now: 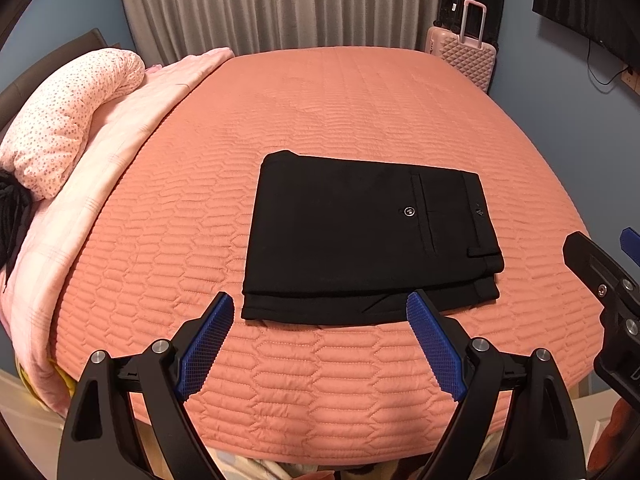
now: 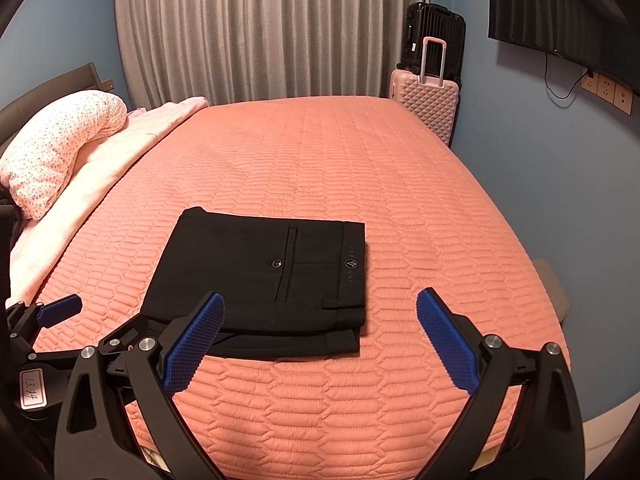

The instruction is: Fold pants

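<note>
Black pants (image 1: 360,236) lie folded into a compact rectangle on the salmon quilted bed (image 1: 320,100), back pocket and waistband up at the right end. They also show in the right wrist view (image 2: 260,276). My left gripper (image 1: 320,308) is open and empty, held just in front of the pants' near edge. My right gripper (image 2: 320,304) is open and empty, above the pants' near right corner. The right gripper also shows at the right edge of the left wrist view (image 1: 600,280). The left gripper also shows at the lower left of the right wrist view (image 2: 52,312).
A dotted pillow (image 1: 68,116) and a pale pink blanket (image 1: 120,128) lie along the bed's left side. A pink suitcase (image 2: 428,100) and a black one (image 2: 436,32) stand at the far right corner. Grey curtains (image 2: 260,28) hang behind.
</note>
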Demonstrator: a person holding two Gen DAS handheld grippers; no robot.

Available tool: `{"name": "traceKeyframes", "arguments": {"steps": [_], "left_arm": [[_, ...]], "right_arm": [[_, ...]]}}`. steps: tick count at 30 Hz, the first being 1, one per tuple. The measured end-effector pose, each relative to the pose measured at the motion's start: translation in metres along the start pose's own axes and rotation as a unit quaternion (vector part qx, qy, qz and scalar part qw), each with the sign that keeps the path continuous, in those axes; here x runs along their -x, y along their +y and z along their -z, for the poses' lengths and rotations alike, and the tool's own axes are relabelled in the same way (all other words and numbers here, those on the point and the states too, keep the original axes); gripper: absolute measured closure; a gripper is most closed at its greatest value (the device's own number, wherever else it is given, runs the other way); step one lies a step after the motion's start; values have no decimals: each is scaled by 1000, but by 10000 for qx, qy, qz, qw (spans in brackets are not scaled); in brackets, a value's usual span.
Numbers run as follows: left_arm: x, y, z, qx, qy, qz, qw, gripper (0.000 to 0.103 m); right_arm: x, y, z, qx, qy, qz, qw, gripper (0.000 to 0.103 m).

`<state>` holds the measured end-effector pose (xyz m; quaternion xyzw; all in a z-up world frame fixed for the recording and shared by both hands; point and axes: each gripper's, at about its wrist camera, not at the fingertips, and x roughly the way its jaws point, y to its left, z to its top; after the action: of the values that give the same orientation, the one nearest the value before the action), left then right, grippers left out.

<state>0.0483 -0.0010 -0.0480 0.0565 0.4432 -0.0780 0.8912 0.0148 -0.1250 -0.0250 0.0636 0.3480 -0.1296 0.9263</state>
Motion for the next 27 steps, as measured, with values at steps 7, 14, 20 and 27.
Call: {"name": "traceKeyframes", "arguments": {"steps": [7,14,20,27], "left_arm": [[3,1,-1,20,-59,-19,10000,17],[4,0,-1,31,-94,-82,9999,17],[5,0,0,10,-143,-153,9998,17],[6,-4,2,-92,-227,-168,9996,17]], "right_arm": [[-1,-1,0,7,-10,-9,10000,8],[-1,-1,0,7,-6,-12,10000,8],[-2,-2,0,1,3,-7,10000,8],[-2,-3,2,-6,15,-3,10000,8]]}}
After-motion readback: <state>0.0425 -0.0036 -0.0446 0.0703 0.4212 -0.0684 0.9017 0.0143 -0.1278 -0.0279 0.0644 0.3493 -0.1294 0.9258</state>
